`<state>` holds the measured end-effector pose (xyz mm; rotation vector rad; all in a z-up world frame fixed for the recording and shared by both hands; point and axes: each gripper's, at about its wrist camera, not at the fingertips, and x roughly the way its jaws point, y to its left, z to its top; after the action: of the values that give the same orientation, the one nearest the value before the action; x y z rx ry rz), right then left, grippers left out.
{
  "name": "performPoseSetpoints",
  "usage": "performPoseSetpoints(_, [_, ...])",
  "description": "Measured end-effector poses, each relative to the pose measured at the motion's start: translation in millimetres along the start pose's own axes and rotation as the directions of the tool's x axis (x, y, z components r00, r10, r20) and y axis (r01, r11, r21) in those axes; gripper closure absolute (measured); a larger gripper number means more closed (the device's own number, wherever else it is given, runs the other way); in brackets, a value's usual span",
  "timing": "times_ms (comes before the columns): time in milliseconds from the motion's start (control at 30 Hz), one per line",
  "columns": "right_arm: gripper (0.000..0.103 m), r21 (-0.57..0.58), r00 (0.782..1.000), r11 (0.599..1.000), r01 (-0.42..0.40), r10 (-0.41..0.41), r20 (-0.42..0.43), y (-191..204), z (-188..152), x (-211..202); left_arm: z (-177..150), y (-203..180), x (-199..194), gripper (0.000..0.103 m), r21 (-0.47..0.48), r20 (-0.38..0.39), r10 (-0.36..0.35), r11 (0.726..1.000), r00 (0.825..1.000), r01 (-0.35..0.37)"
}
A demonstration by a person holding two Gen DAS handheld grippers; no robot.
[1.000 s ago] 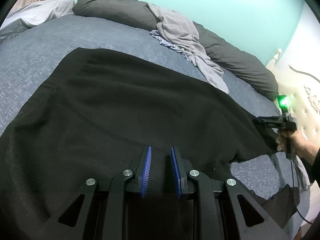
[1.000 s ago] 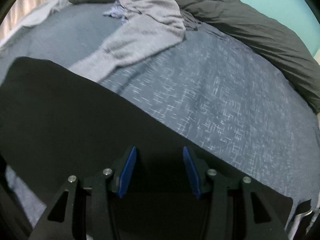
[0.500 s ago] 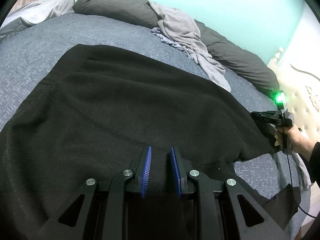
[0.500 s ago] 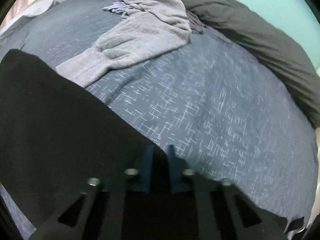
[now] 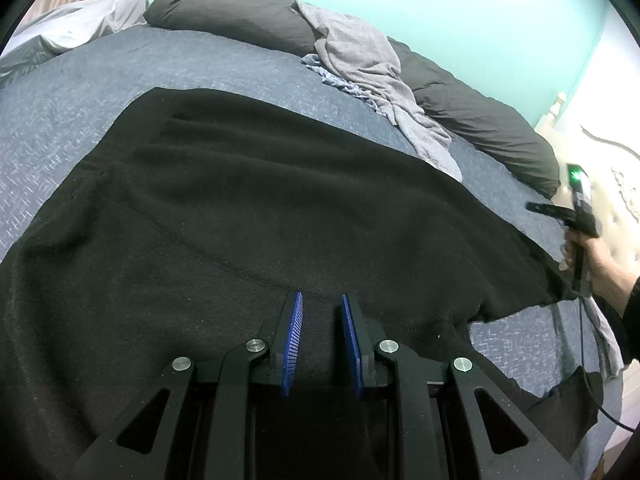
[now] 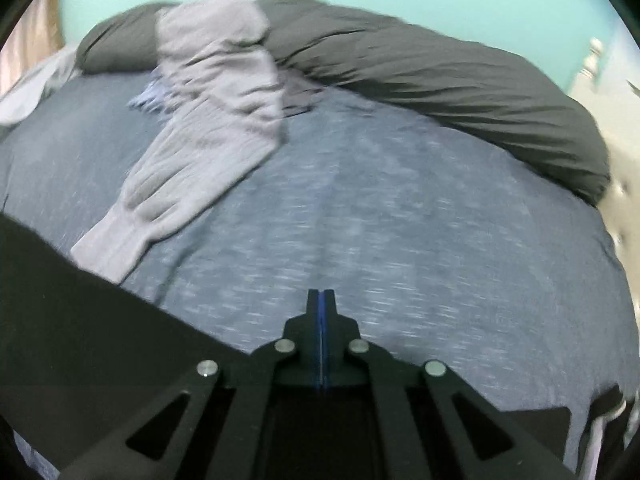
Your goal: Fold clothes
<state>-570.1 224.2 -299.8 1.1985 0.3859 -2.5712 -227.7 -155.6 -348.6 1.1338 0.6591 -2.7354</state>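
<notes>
A black garment (image 5: 280,208) lies spread over the blue-grey bedcover (image 5: 72,112). My left gripper (image 5: 322,312) sits low over its near edge, blue pads a narrow gap apart with black cloth bunched between them. In the right wrist view, my right gripper (image 6: 320,294) hangs shut above the bedcover (image 6: 400,220), pads pressed together, no cloth showing between the tips. The black garment (image 6: 80,320) runs under it from the left. In the left wrist view, a hand holds the right gripper (image 5: 532,207) just above the garment's right corner (image 5: 556,284).
A grey knit garment (image 6: 208,120) lies crumpled at the far side, partly on a rolled dark duvet (image 6: 460,92). A pale sheet (image 5: 80,28) lies far left. A cream headboard (image 5: 624,200) stands to the right, and a teal wall is behind.
The right gripper's jaws closed from wide apart to fully together, and it rose and moved off the black cloth towards the open bedcover. The left gripper and the garment stayed put.
</notes>
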Motion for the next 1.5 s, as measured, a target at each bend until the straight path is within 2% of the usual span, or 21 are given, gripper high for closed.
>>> performPoseSetpoints(67, [0.094,0.086,1.000,0.996,0.018,-0.019,0.007,-33.5,-6.8,-10.3,0.1,0.1,0.0,0.081,-0.001,0.000,-0.001,1.000,1.000,0.001])
performPoseSetpoints(100, [0.076,0.131,0.999,0.991,0.029,-0.031,0.014,-52.1,-13.1,-17.9,0.1,0.2,-0.1,0.081,-0.001,0.000,-0.001,1.000,1.000,0.001])
performPoseSetpoints(133, [0.051,0.177,0.999,0.983,0.049,-0.052,0.013,-72.5,-21.6,-25.6,0.2,0.3,-0.1,0.081,-0.001,0.000,-0.002,1.000,1.000,0.002])
performPoseSetpoints(167, [0.044,0.219,0.997,0.973,0.070,-0.073,0.004,-91.7,-31.2,-32.1,0.2,0.3,-0.1,0.081,-0.002,0.000,-0.002,1.000,1.000,0.002])
performPoseSetpoints(200, [0.043,0.258,0.996,0.962,0.091,-0.092,-0.008,-110.3,-40.9,-38.3,0.3,0.4,-0.1,0.081,-0.002,0.000,-0.003,1.000,1.000,0.003])
performPoseSetpoints(333, [0.043,0.396,0.987,0.905,0.158,-0.146,-0.061,-176.6,-91.9,-60.8,0.3,-1.2,0.8,0.081,0.006,0.000,0.004,1.000,1.000,-0.004])
performPoseSetpoints(400, [0.043,0.434,0.984,0.883,0.176,-0.154,-0.086,-195.9,-110.8,-65.2,0.3,-2.0,1.3,0.081,0.010,0.001,0.008,1.000,1.000,-0.008])
performPoseSetpoints(567, [0.042,0.522,0.987,0.838,0.160,-0.129,-0.097,-224.4,-149.9,-64.9,-0.3,-3.9,3.2,0.081,0.022,-0.001,0.016,1.000,1.000,-0.016])
performPoseSetpoints(667, [0.045,0.522,0.993,0.845,0.114,-0.086,-0.078,-221.9,-155.4,-58.0,-2.0,-4.5,5.3,0.081,0.028,-0.005,0.020,0.999,1.000,-0.020])
performPoseSetpoints(733, [0.078,0.501,0.995,0.861,0.091,-0.056,-0.085,-214.9,-156.0,-51.2,-2.9,-4.6,5.8,0.081,0.031,-0.007,0.021,0.999,1.000,-0.021])
performPoseSetpoints(767, [0.084,0.494,0.994,0.865,0.094,-0.057,-0.090,-212.5,-154.8,-49.0,-3.2,-4.8,6.0,0.081,0.032,-0.008,0.022,0.999,1.000,-0.022])
performPoseSetpoints(800, [0.095,0.489,0.994,0.867,0.101,-0.063,-0.094,-210.5,-153.1,-47.3,-3.5,-5.0,6.2,0.081,0.034,-0.009,0.022,0.999,1.000,-0.022])
performPoseSetpoints(833, [0.096,0.484,0.993,0.868,0.109,-0.070,-0.098,-208.6,-151.5,-45.6,-3.7,-4.8,6.2,0.081,0.034,-0.009,0.022,0.999,1.000,-0.021])
performPoseSetpoints(1033, [0.098,0.479,0.984,0.860,0.178,-0.168,-0.063,-217.6,-123.7,-59.2,-4.2,-6.4,6.3,0.081,0.037,-0.009,0.024,0.999,1.000,-0.023])
performPoseSetpoints(1233, [0.096,0.417,0.954,0.862,0.287,-0.220,-0.203,-210.8,-114.5,-30.1,-3.7,-6.2,4.6,0.081,0.033,-0.009,0.020,0.999,1.000,-0.020])
performPoseSetpoints(1267, [0.095,0.414,0.949,0.858,0.303,-0.235,-0.209,-210.1,-116.5,-29.8,-3.4,-5.9,4.2,0.081,0.031,-0.009,0.019,0.999,1.000,-0.019])
performPoseSetpoints(1333, [0.086,0.412,0.940,0.847,0.335,-0.271,-0.207,-210.2,-120.4,-32.3,-2.7,-5.4,3.5,0.081,0.028,-0.009,0.016,0.999,1.000,-0.016])
performPoseSetpoints(1367, [0.086,0.419,0.935,0.838,0.351,-0.292,-0.201,-211.1,-121.9,-35.6,-2.1,-5.5,3.3,0.081,0.028,-0.008,0.016,0.999,1.000,-0.015])
performPoseSetpoints(1500, [0.072,0.476,0.943,0.814,0.332,-0.304,-0.138,-216.4,-128.4,-63.1,0.3,-6.2,2.7,0.081,0.028,-0.008,0.013,1.000,1.000,-0.012])
